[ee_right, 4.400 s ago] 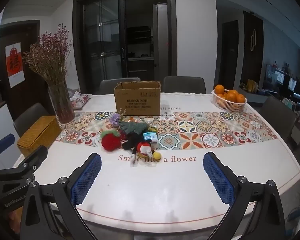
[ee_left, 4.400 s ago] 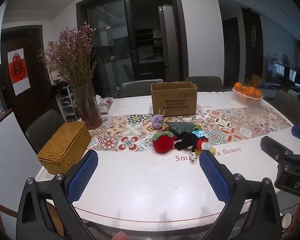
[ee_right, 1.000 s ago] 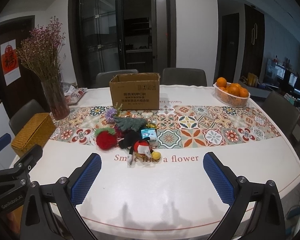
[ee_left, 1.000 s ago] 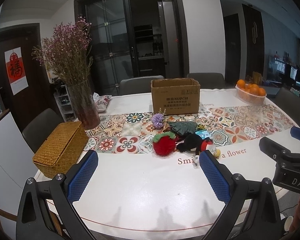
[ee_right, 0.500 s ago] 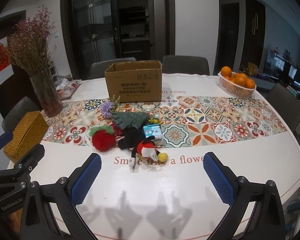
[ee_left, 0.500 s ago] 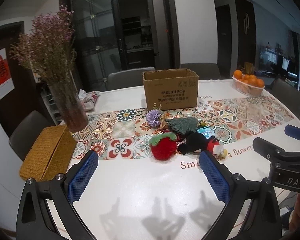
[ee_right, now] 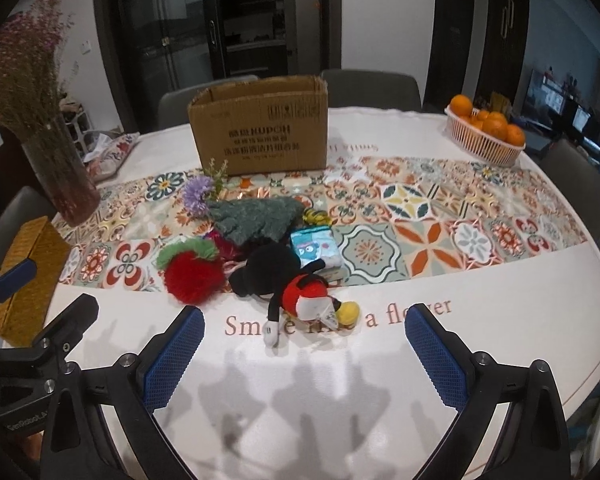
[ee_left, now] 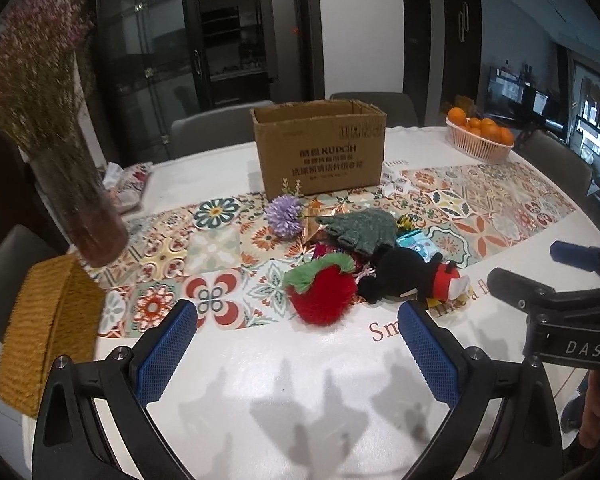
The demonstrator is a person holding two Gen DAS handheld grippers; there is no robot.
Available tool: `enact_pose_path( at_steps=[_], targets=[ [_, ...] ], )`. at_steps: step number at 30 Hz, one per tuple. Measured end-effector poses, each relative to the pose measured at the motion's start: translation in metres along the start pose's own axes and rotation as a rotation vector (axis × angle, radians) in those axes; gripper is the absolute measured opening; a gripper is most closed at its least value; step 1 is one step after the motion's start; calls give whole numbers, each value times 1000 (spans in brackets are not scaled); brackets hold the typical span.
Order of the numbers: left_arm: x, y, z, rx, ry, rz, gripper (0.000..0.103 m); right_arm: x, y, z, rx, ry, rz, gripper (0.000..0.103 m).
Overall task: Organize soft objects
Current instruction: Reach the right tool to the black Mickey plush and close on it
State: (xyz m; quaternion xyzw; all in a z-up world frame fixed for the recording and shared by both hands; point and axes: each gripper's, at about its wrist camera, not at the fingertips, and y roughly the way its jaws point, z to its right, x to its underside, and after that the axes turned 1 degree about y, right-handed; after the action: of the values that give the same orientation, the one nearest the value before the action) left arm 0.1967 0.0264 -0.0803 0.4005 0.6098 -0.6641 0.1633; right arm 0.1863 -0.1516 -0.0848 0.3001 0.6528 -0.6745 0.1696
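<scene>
The approach step appears to be in hand: nothing is gripped, and the left gripper (ee_left: pixel 296 344) and right gripper (ee_right: pixel 302 350) are both held wide open above the tabletop's near edge. The mouse plush (ee_right: pixel 290 280), red pom-pom strawberry (ee_left: pixel 322 294) and green knit piece (ee_right: pixel 256 216) are heaped mid-table, before the open cardboard box (ee_right: pixel 260 128). A descent onto one toy is probably called for next.

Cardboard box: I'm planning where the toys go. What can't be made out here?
- Cardboard box interior: both views, hidden by its front wall.
- Items under the green knit piece and mouse plush: overlapped.
- Wicker box: cut off, blurred, left view.
</scene>
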Motion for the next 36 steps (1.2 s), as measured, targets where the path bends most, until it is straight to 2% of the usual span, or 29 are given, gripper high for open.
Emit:
enact_pose_path(
  at_steps=[9, 18, 27, 30, 32, 36],
  targets=[
    [-4, 55, -3, 61, -44, -79, 97, -13, 53, 0, -27, -31, -101, 96],
    [-1, 115, 3, 116, -82, -207, 92, -17, 107, 7, -73, -48, -214, 88],
    [-3, 161, 7, 149, -115, -285, 81, -17, 140, 8, -116, -68, -280, 76],
    [-3, 170, 8, 148, -120, -299, 76, -17, 149, 9, -138, -65, -298, 75],
    [-2, 175, 10, 153, -120, -310, 70, -16, 152, 9, -151, -60, -306, 75],
    [0, 182, 12, 152, -124, -328, 58, -15, 156, 6, -182, -64, -319, 66]
  ],
)
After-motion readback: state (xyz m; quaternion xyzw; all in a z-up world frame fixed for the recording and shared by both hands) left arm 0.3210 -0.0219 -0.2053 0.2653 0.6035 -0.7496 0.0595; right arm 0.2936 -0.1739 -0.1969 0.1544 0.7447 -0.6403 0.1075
